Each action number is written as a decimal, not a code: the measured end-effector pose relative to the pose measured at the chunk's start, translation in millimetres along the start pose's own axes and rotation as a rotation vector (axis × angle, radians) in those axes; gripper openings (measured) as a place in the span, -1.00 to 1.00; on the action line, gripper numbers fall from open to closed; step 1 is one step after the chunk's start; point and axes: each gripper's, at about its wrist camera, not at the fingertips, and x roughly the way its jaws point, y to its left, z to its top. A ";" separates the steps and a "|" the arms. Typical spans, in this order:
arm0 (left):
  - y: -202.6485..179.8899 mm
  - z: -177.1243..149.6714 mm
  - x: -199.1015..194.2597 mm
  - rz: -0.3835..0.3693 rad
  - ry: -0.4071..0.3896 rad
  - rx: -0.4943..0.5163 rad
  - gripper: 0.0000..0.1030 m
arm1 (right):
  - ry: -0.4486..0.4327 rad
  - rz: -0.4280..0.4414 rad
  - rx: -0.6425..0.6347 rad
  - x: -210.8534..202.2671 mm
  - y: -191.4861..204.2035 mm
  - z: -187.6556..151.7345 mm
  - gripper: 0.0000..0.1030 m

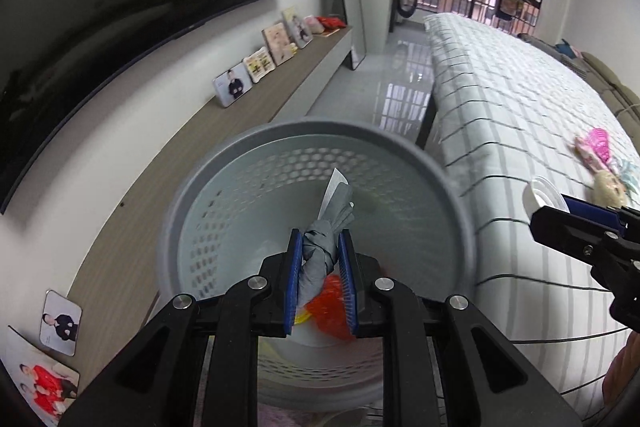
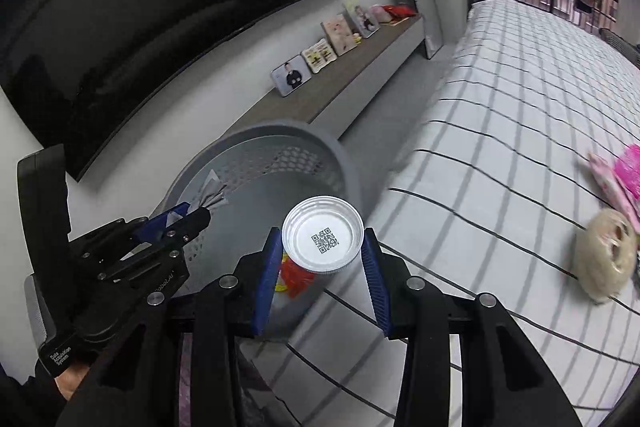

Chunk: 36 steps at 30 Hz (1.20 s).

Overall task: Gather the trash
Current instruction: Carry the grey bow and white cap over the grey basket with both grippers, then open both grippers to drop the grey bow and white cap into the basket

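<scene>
A grey perforated bin [image 1: 224, 163] stands between the shelf and the bed; it also shows in the right wrist view [image 2: 320, 143]. Red and yellow trash [image 1: 332, 307] lies inside it. My left gripper [image 1: 319, 279] is shut on a knotted grey wrapper [image 1: 320, 259] and holds it over the bin's opening. My right gripper [image 2: 322, 267] is shut on a round silver lid [image 2: 323, 241] with a QR code, held at the bin's right rim beside the bed. The right gripper with the lid [image 1: 540, 197] shows at the right of the left wrist view.
A bed [image 2: 500, 131] with a grid-patterned sheet lies to the right. On it are a pink wrapper [image 2: 628, 171] and a beige round item [image 2: 608, 259]. A wooden shelf [image 1: 160, 163] with photo frames runs along the left wall under a large TV.
</scene>
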 end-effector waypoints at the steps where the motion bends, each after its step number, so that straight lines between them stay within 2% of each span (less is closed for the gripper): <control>1: 4.9 -0.5 2.7 0.007 0.006 -0.003 -0.63 | 0.012 0.007 -0.010 8.2 5.6 2.8 -0.24; 7: 26.6 -3.4 17.9 0.022 0.038 -0.031 -0.63 | 0.068 0.013 -0.058 42.4 28.5 8.3 -0.24; 15: 38.0 -6.8 30.2 0.025 0.061 -0.054 -0.60 | 0.097 0.000 -0.070 66.4 30.5 9.4 -0.24; 17: 39.5 -7.3 29.7 0.028 0.058 -0.056 -0.49 | 0.096 0.000 -0.070 67.8 30.2 10.4 -0.24; 19: 40.2 -8.1 28.2 0.040 0.056 -0.057 -0.27 | 0.091 -0.004 -0.073 69.4 30.5 10.0 -0.19; 21: 41.4 -7.9 27.3 0.056 0.055 -0.058 0.15 | 0.079 -0.007 -0.071 66.0 30.7 8.6 0.02; 36: 47.8 -11.7 16.4 0.099 0.046 -0.085 0.27 | 0.055 -0.022 -0.069 50.2 26.5 0.3 0.05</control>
